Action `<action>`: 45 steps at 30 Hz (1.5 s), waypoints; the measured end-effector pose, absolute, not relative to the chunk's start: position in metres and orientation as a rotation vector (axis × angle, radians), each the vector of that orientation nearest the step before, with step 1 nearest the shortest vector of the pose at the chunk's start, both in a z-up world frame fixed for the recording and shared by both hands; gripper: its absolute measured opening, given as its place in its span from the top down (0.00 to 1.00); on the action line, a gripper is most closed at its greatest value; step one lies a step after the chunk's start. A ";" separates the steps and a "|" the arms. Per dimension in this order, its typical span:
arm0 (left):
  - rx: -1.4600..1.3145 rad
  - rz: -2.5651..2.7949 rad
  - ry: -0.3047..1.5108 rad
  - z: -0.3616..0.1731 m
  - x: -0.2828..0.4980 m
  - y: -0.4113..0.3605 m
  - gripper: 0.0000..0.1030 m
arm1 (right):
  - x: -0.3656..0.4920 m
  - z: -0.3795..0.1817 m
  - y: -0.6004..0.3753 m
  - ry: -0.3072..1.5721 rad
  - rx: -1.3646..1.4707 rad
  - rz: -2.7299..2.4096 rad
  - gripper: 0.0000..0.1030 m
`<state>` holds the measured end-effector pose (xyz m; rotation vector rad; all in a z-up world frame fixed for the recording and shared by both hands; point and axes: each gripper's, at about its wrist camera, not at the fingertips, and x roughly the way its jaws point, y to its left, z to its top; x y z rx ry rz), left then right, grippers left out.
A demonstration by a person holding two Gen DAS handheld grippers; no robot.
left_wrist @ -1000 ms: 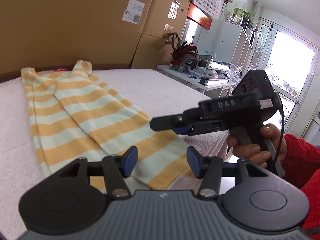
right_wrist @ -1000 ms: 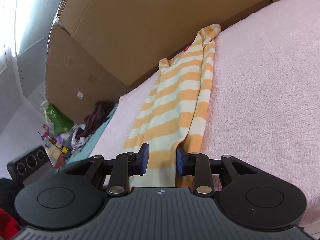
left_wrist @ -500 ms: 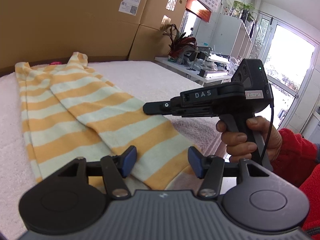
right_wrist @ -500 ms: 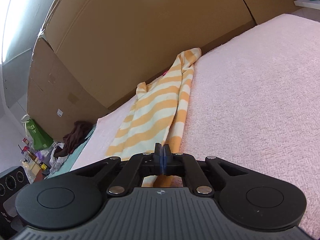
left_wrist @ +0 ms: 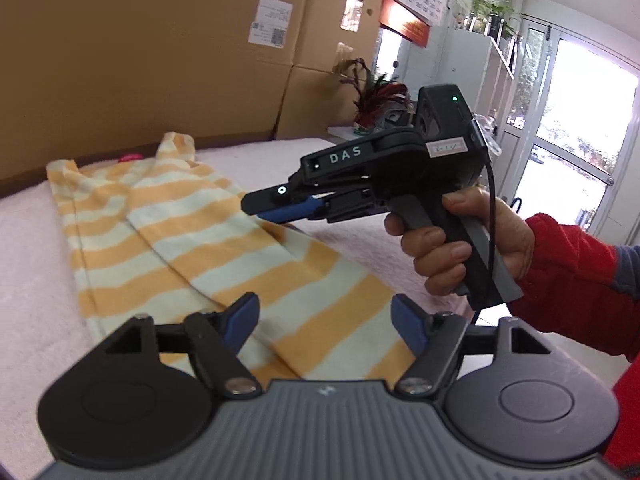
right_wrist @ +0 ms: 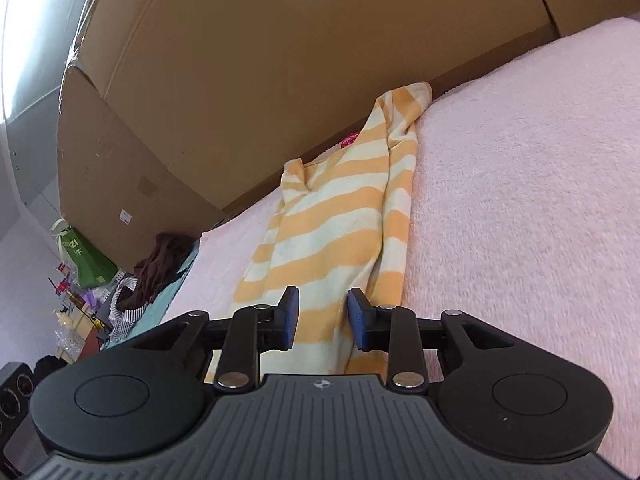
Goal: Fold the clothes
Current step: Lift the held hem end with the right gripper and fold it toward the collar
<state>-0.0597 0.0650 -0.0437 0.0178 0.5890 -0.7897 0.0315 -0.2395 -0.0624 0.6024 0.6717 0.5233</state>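
An orange and pale striped garment lies folded lengthwise in a long strip on a pink fleece cover. It also shows in the right wrist view. My left gripper is open and empty just above the garment's near hem. My right gripper is open and empty, above the near end of the strip. In the left wrist view the right gripper hovers over the garment's right edge, held by a hand in a red sleeve.
Large cardboard boxes stand along the far edge of the cover. A side table with a plant and a glass door are at the right. A pile of dark clothes and a green bag lie off the left end.
My right gripper shut half a second ago and has opened again. It rose slightly over the garment's right edge. My left gripper stayed open and shifted a little.
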 end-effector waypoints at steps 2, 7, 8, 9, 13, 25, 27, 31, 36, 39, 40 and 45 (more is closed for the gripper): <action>0.021 -0.770 0.584 -0.041 -0.053 0.066 0.26 | 0.052 -0.064 -0.241 0.684 0.620 0.495 0.70; 0.043 -0.756 0.598 -0.049 -0.035 0.057 0.29 | 0.085 -0.071 -0.249 0.691 0.701 0.480 0.73; 0.058 -0.755 0.599 -0.052 -0.034 0.054 0.29 | 0.089 -0.072 -0.249 0.690 0.707 0.486 0.72; 0.070 -0.753 0.602 -0.055 -0.034 0.051 0.29 | 0.095 -0.072 -0.249 0.693 0.714 0.491 0.72; 0.089 -0.752 0.595 -0.058 -0.037 0.050 0.21 | 0.118 -0.074 -0.249 0.718 0.744 0.508 0.75; 0.053 -0.776 0.602 -0.058 -0.032 0.056 0.18 | 0.115 -0.067 -0.260 0.624 0.673 0.402 0.96; 0.054 -0.777 0.598 -0.058 -0.033 0.056 0.18 | 0.114 -0.066 -0.263 0.605 0.676 0.376 0.92; 0.049 -0.781 0.596 -0.058 -0.033 0.056 0.18 | 0.114 -0.068 -0.271 0.619 0.754 0.445 0.61; 0.047 -0.787 0.597 -0.058 -0.031 0.056 0.16 | 0.111 -0.067 -0.260 0.644 0.688 0.474 0.70; 0.031 -0.794 0.599 -0.058 -0.030 0.058 0.14 | 0.103 -0.060 -0.258 0.575 0.647 0.425 0.81; 0.028 -0.792 0.597 -0.059 -0.030 0.059 0.15 | 0.099 -0.057 -0.261 0.532 0.643 0.421 0.81; 0.067 -0.768 0.602 -0.056 -0.032 0.054 0.20 | 0.103 -0.057 -0.254 0.566 0.634 0.479 0.81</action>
